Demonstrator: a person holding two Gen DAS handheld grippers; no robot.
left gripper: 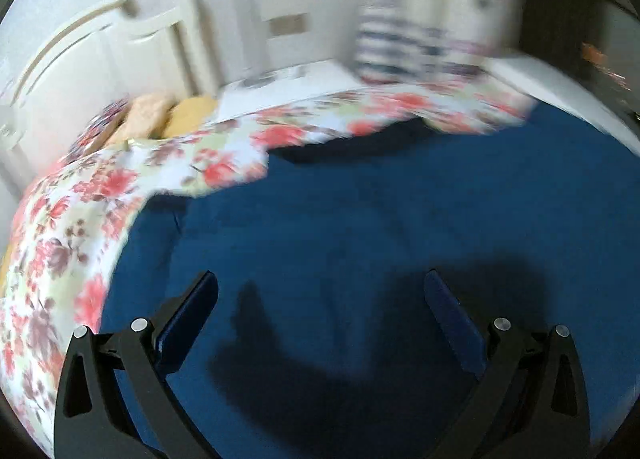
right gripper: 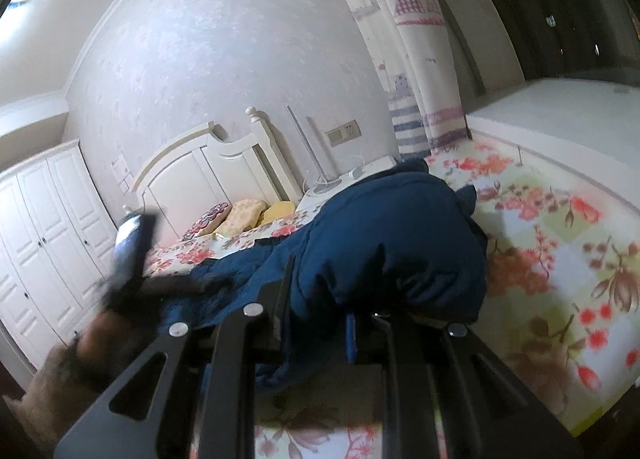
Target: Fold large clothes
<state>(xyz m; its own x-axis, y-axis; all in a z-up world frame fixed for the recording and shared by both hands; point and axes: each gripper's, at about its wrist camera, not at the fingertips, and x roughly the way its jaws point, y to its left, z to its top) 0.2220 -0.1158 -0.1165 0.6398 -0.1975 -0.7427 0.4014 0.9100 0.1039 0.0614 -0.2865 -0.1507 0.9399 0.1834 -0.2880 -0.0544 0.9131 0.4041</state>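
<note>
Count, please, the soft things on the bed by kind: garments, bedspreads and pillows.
Blue garment: 1
Floral bedspread: 1
Pillows by the headboard: 3 (one patterned, one cream, one yellow)
Total: 5

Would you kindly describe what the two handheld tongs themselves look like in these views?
Both tongs have black, angular linkage arms with triangular cut-outs and round silver pivot pins. The left tongs carry flat blue pads on the inner faces of the fingers; the right tongs show a blue pad edge too. No cables or sleeves show.
</note>
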